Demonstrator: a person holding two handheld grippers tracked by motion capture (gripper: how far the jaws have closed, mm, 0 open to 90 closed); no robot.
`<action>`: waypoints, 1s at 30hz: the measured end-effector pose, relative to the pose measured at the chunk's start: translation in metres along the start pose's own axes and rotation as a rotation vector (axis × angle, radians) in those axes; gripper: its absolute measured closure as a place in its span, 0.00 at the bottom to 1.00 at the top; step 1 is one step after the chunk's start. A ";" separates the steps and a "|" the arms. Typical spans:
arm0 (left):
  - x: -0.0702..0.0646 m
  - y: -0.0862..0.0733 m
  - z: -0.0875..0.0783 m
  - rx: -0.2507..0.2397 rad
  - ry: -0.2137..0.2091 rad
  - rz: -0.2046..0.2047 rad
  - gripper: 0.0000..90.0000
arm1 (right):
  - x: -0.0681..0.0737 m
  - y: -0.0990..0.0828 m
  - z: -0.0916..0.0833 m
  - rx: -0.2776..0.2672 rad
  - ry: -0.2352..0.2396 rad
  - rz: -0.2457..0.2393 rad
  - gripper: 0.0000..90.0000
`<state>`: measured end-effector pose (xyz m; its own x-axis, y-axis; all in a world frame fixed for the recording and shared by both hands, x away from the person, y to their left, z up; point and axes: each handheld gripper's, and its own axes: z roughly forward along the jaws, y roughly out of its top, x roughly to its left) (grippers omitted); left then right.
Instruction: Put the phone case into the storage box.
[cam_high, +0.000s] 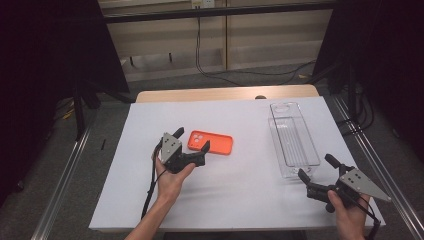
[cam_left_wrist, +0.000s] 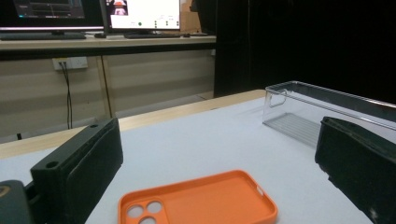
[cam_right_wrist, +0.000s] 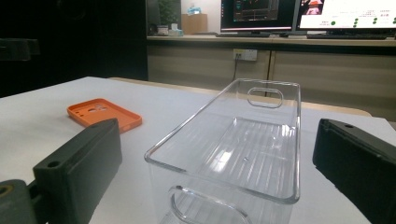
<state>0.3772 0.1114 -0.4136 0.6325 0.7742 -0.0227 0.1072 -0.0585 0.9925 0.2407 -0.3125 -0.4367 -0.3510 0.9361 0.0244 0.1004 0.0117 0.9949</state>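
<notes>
My left gripper (cam_high: 191, 139) gaped open astride the orange phone case (cam_high: 210, 143); my right gripper (cam_high: 317, 167) gaped open before the clear plastic bin (cam_high: 293, 140).

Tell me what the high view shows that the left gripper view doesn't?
The high view alone shows the person's hands, the right gripper open beside the near end of the clear bin, and the whole white table. The left gripper view alone shows lit monitors on a desk and a wall socket. Both show the orange phone case lying flat between the open jaws of the left gripper, the clear bin, and the white table.
</notes>
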 end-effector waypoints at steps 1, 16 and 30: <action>-0.002 0.000 0.004 -0.001 0.002 0.006 0.01 | 0.001 0.001 -0.001 -0.001 0.002 0.002 0.01; 0.001 0.005 0.031 -0.003 0.004 0.007 0.05 | 0.002 0.001 -0.001 -0.002 0.010 -0.014 0.01; 0.002 0.007 0.044 -0.018 -0.023 0.056 0.34 | 0.003 0.001 -0.001 -0.005 0.019 -0.018 0.01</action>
<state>0.4128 0.0844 -0.4123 0.6545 0.7555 0.0303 0.0574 -0.0895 0.9943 0.2394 -0.3102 -0.4357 -0.3700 0.9290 0.0084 0.0896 0.0267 0.9956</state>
